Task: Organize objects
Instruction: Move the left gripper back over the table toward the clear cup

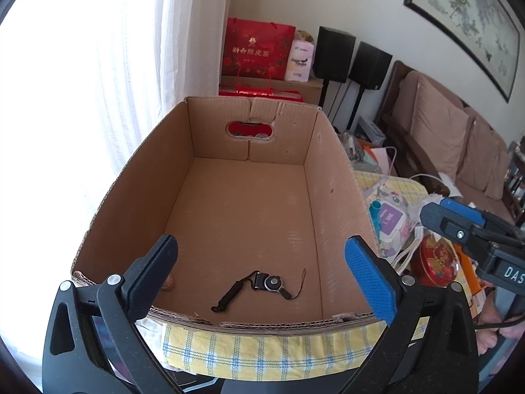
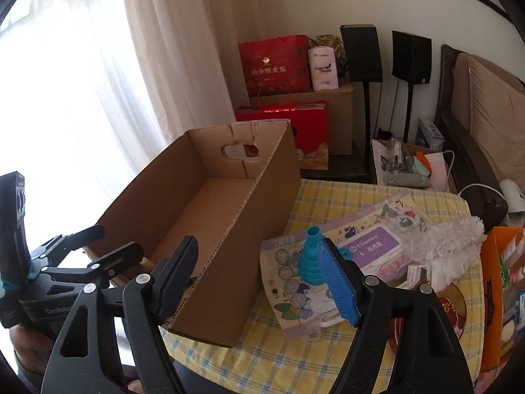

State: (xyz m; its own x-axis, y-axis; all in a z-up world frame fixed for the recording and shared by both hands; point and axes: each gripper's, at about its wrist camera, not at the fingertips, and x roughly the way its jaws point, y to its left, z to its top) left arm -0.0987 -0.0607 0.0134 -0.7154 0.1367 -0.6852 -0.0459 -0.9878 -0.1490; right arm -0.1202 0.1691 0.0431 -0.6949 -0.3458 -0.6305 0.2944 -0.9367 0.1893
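Observation:
An open cardboard box (image 1: pixel 338 177) stands on a yellow checked cloth (image 1: pixel 269 348); it also shows in the right wrist view (image 2: pixel 262 216). Inside lie a small black device with a strap (image 1: pixel 262 284) and a small brown item (image 1: pixel 169 285). My left gripper (image 1: pixel 262 272) is open and empty above the box's near edge; it also shows in the right wrist view (image 2: pixel 95 246). My right gripper (image 2: pixel 259 279) is open and empty beside the box, near a teal funnel (image 2: pixel 311 256), a purple package (image 2: pixel 370 252) and a white duster (image 2: pixel 449 246).
A red round tin (image 1: pixel 438 261) and an orange box (image 2: pixel 502 289) sit on the cloth at the right. Red gift bags (image 2: pixel 275 65), black speakers (image 2: pixel 361 52) and a brown sofa (image 1: pixel 459 138) stand behind. A curtained window fills the left.

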